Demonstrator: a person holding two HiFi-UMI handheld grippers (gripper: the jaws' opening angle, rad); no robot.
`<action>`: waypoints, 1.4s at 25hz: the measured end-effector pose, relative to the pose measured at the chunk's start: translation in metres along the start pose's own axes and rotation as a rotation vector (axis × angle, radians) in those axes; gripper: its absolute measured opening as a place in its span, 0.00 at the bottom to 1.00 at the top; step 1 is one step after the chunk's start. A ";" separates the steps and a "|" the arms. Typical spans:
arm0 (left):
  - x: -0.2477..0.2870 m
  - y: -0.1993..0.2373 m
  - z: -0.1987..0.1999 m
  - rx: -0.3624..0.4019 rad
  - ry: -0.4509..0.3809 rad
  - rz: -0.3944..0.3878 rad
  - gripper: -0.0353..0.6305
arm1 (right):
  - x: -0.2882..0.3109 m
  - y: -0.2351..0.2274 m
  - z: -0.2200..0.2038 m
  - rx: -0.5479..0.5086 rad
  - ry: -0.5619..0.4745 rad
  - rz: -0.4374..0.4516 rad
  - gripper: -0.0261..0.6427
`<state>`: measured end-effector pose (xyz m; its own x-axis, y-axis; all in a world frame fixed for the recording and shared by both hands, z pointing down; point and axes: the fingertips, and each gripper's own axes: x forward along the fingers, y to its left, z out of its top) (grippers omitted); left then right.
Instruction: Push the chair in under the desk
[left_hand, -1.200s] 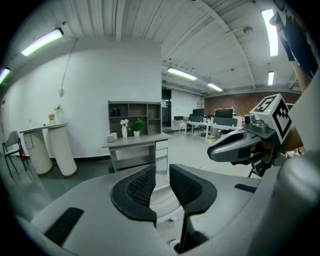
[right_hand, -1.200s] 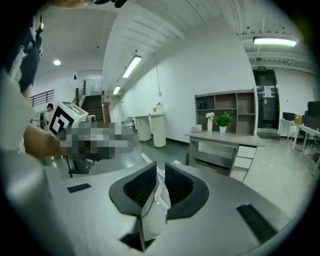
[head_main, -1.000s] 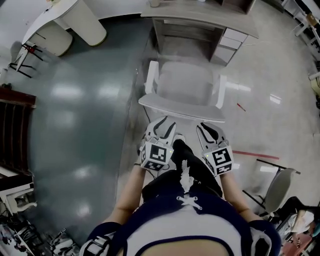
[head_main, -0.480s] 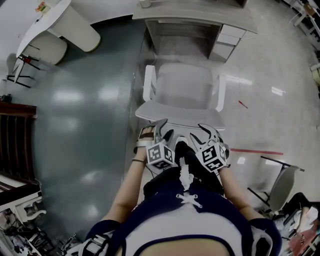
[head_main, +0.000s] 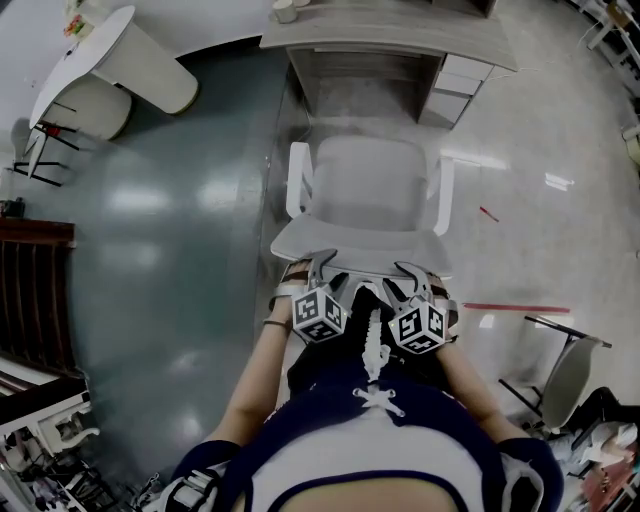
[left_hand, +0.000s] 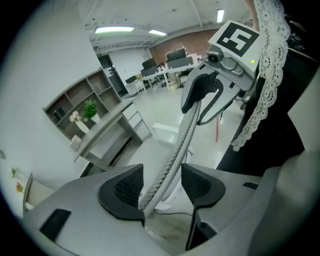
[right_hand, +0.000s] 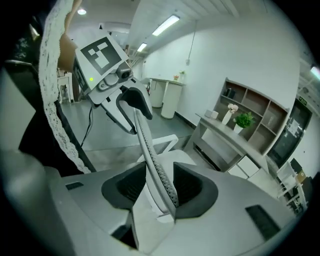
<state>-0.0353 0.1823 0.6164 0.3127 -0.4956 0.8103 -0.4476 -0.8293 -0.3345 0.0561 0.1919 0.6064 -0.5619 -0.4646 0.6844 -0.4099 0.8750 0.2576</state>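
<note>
- Chair (head_main: 370, 185) stands squarely in front of the desk (head_main: 390, 32), its seat facing the desk's knee space. Its backrest (head_main: 360, 243) is on the side away from the desk. The seat is near the desk's front edge but not yet under the top.
- Left gripper (head_main: 322, 264) is at the backrest's top rim, on the side away from the desk. Its jaws have just been opening and now stand wide. The thin mesh edge runs between the pads (left_hand: 125, 187), close to one of them, and is not squeezed.
- Right gripper (head_main: 415, 272) is at the same rim, just beside the left one and equally far from the desk. Its jaws have also just been opening and are spread. The backrest edge passes between its pads (right_hand: 187, 185) with no grip on it.
- The step in hand looks like taking hold of the backrest, so the push toward the desk has not begun.
- The next move calls for both pairs of jaws to close on the rim, or to bear against it. An even push from both hands, straight toward the desk, should follow.
- The chair has to stay in line with the knee space, left of the desk's drawer unit (head_main: 460, 80).
- Uneven pressure would probably swing the chair, and the armrests (head_main: 298, 175) look likely to catch on the desk.
</note>
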 end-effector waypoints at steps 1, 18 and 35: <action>0.003 0.000 -0.002 -0.009 0.005 -0.010 0.40 | 0.001 0.000 0.000 -0.002 -0.002 0.000 0.27; 0.022 0.018 0.002 -0.006 -0.046 0.013 0.40 | 0.012 -0.019 0.000 -0.052 -0.022 0.001 0.26; 0.036 0.043 0.010 -0.028 -0.055 -0.005 0.40 | 0.027 -0.047 0.004 -0.032 0.008 0.054 0.25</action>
<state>-0.0344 0.1263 0.6262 0.3605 -0.5055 0.7839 -0.4690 -0.8247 -0.3161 0.0573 0.1376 0.6106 -0.5769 -0.4153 0.7033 -0.3558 0.9029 0.2413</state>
